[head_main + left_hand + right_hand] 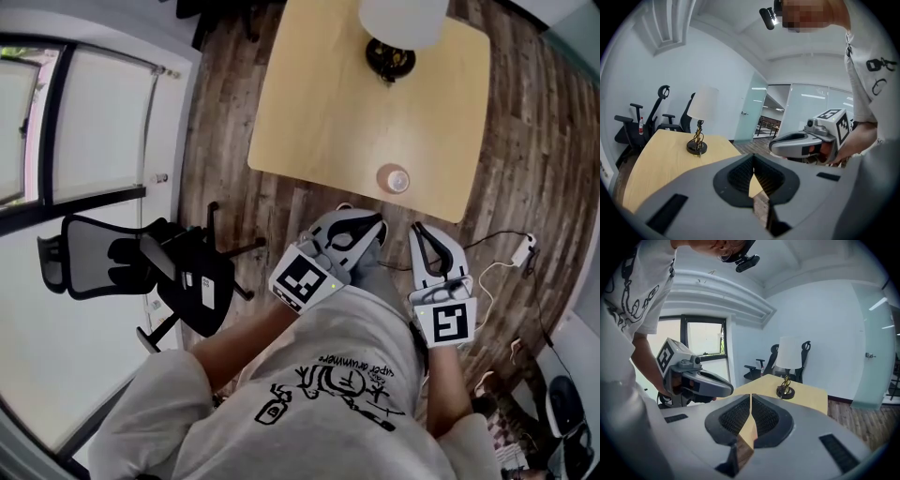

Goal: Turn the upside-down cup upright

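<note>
A small brownish cup (pixel 394 178) stands on the light wooden table (pixel 319 112), close to its near edge; from above I cannot tell which way up it is. Both grippers hang short of the table, over the wood floor in front of the person. My left gripper (pixel 373 223) is shut and empty, pointing toward the table edge just left of the cup. My right gripper (pixel 419 230) is also shut and empty, just right of the cup. In each gripper view the jaws (pixel 753 174) (pixel 750 412) meet, and the cup is hidden behind them.
A table lamp (pixel 394 37) with a white shade and black base stands at the table's far side. A black office chair (pixel 141 267) sits left of the person, by a glass wall. Cables and a white adaptor (pixel 520 251) lie on the floor at right.
</note>
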Demonstrator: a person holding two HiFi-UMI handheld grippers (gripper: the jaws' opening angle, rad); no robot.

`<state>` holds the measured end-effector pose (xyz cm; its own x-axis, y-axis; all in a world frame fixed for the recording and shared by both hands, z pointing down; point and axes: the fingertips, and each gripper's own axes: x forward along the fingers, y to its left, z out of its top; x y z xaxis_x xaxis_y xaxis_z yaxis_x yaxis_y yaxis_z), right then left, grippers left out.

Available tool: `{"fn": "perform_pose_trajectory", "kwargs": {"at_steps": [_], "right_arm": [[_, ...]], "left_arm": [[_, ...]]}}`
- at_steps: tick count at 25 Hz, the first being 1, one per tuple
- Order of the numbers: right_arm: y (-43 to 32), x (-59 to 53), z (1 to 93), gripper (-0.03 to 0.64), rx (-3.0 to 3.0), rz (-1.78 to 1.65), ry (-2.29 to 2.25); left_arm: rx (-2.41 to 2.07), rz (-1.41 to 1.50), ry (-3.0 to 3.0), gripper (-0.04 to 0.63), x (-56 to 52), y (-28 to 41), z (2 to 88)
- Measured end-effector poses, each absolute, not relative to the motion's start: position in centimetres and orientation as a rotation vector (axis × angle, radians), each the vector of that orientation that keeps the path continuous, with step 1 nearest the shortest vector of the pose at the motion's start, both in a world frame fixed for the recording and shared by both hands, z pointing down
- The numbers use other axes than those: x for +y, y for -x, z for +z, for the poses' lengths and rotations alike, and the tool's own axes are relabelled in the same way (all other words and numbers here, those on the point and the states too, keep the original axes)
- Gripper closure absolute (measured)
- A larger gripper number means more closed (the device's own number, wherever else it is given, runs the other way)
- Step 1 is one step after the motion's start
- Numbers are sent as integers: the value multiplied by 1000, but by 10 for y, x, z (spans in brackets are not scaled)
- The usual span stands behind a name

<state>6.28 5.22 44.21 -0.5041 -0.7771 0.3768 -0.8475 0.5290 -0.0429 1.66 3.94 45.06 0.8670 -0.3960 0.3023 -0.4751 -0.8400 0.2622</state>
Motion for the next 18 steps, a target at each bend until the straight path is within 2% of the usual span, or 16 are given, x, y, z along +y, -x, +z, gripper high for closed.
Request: {"fn": "perform_pose_trajectory", "kwargs": {"at_steps": [9, 13, 18], "right_arm": [[-58, 26, 486, 585, -2386, 259, -1108], [-54, 16, 510, 511, -2347, 277, -1023], [-48, 11, 540, 450, -2281, 277, -878]], "left_arm": [[-618, 406, -2701, 586, 11, -11, 495], [-589, 455, -2700, 586, 2, -9, 517], [-545, 517, -2699, 586, -2, -12, 542]]}}
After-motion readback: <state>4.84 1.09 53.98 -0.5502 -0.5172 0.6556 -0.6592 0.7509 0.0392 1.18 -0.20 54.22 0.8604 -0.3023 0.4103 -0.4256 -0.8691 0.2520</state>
